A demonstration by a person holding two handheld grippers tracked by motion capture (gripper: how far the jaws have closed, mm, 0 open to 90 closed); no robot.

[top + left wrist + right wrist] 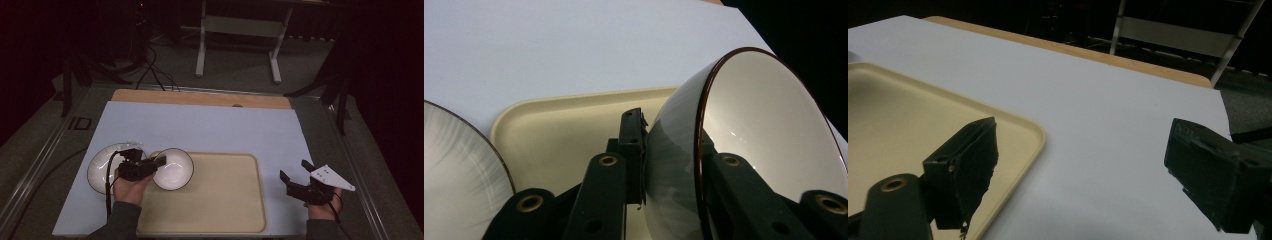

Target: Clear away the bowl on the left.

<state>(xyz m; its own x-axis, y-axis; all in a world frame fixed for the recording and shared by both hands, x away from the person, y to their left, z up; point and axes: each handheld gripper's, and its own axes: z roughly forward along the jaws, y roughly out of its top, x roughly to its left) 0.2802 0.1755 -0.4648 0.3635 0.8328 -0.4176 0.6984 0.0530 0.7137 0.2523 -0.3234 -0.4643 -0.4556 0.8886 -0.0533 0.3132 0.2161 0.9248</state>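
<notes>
Left gripper view has my left gripper (674,165) clamped across the white bowl's (769,125) rim, the bowl tipped over the beige tray's (559,130) left end, plate (100,167) just beside; my right gripper (296,172) hangs unclenched, well right.

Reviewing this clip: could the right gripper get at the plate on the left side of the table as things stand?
Probably not easily. The right gripper sits open beyond the tray's right edge, while the plate lies off the tray's left end. The left gripper, shut on the bowl, and that forearm lie between.
</notes>
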